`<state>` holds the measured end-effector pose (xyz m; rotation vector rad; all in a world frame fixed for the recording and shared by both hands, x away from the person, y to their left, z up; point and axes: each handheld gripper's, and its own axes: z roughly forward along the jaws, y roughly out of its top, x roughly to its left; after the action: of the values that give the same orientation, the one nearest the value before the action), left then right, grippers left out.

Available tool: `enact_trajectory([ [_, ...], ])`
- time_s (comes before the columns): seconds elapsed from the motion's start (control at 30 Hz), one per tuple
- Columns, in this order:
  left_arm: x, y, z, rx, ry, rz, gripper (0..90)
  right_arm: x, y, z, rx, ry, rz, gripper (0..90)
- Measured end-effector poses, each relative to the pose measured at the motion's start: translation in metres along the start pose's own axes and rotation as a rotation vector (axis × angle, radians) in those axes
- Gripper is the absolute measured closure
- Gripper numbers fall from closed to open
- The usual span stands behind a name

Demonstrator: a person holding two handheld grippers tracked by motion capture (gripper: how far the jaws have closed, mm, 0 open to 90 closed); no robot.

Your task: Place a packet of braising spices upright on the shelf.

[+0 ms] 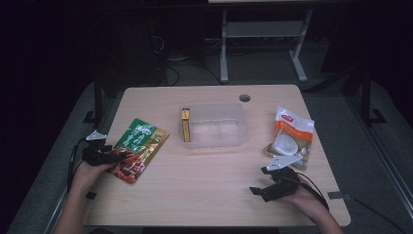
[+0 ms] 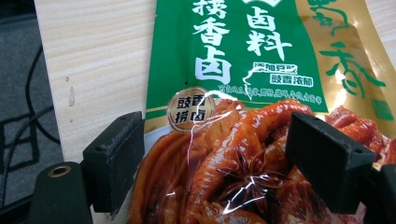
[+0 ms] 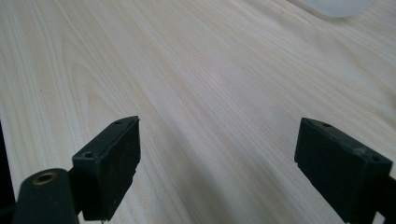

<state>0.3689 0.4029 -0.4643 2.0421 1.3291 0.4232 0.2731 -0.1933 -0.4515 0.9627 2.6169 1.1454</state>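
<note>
1. The left gripper (image 1: 118,157) sat at the table's left edge, held in the person's left hand (image 1: 87,171), with its jaws spread wide over the lower end of a flat green and gold foil sauce pouch printed with red braised food (image 1: 139,149).
2. In the left gripper view the glossy pouch (image 2: 261,93) lay between the two black jaws; one jaw stood at the packet's left margin and the other over its red picture. The pads were not pressing on it, so the grip was released.
3. The pouch lay flat on the light wooden table (image 1: 204,190), tilted, left of a clear rectangular plastic tub (image 1: 214,126) that stood near the middle.
4. A narrow yellow box (image 1: 185,125) stood upright inside the tub against its left wall.
5. The right gripper (image 1: 265,187) rested low at the table's front right, in the person's right hand (image 1: 304,197), with its jaws wide apart and nothing between them.
6. The right gripper view showed bare wood grain (image 3: 196,93) between those spread jaws.
7. A white and orange plastic bag holding a pale round item (image 1: 291,136) lay just beyond the right gripper, near the table's right edge, well apart from the pouch.
</note>
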Motion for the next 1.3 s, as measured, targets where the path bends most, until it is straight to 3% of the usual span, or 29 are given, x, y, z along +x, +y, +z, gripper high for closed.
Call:
enact_trajectory([
  [0.17, -0.004, 0.0, -0.002, 0.006, 0.003, 0.051, 24.6, 0.001, 0.0, 0.001, 0.004, 0.002, -0.007, 14.2],
  [0.23, -0.006, 0.0, -0.002, 0.007, -0.005, 0.052, 30.4, 0.001, 0.0, 0.001, 0.006, 0.003, -0.008, 14.2],
  [0.37, -0.006, 0.0, -0.001, 0.01, -0.004, 0.045, 34.1, 0.002, 0.0, 0.002, 0.011, 0.006, -0.022, 14.2],
  [0.47, -0.004, 0.0, -0.002, 0.006, -0.011, 0.062, 34.9, 0.003, 0.001, 0.002, 0.017, 0.003, -0.02, 14.2],
  [0.5, -0.003, 0.0, -0.003, 0.006, 0.001, 0.086, 34.7, 0.003, 0.001, 0.002, 0.016, 0.003, -0.021, 14.1],
  [0.53, -0.002, 0.0, -0.002, 0.004, 0.045, 0.086, 27.6, 0.002, 0.0, 0.001, 0.014, 0.003, -0.021, 14.2],
  [0.57, -0.002, 0.0, -0.002, 0.004, 0.045, 0.086, 17.2, 0.002, 0.0, 0.001, 0.014, 0.003, -0.021, 14.2],
  [0.6, 0.002, 0.0, -0.002, 0.012, 0.061, 0.082, 14.7, 0.002, 0.0, 0.001, 0.016, 0.005, -0.017, 14.2],
  [0.67, 0.004, -0.002, 0.0, 0.01, 0.037, 0.042, 14.8, 0.001, 0.0, 0.002, 0.021, 0.005, -0.021, 14.2],
  [0.73, 0.006, -0.003, 0.0, 0.003, 0.026, 0.033, 15.4, 0.001, 0.0, 0.003, 0.028, 0.007, -0.019, 14.2],
  [0.83, 0.004, -0.004, -0.002, -0.003, 0.005, 0.064, 23.8, 0.002, 0.0, 0.004, 0.033, 0.009, -0.02, 14.2],
  [1.03, 0.003, -0.005, -0.003, -0.008, -0.002, 0.068, 26.0, 0.003, 0.0, 0.003, 0.032, 0.009, -0.027, 14.2],
  [1.17, -0.002, -0.005, -0.003, -0.014, -0.001, 0.105, 37.5, 0.003, 0.0, 0.004, 0.033, 0.013, -0.029, 14.2],
  [1.3, -0.004, -0.005, -0.004, -0.019, -0.007, 0.113, 49.1, 0.003, 0.0, 0.004, 0.036, 0.015, -0.031, 14.2],
])
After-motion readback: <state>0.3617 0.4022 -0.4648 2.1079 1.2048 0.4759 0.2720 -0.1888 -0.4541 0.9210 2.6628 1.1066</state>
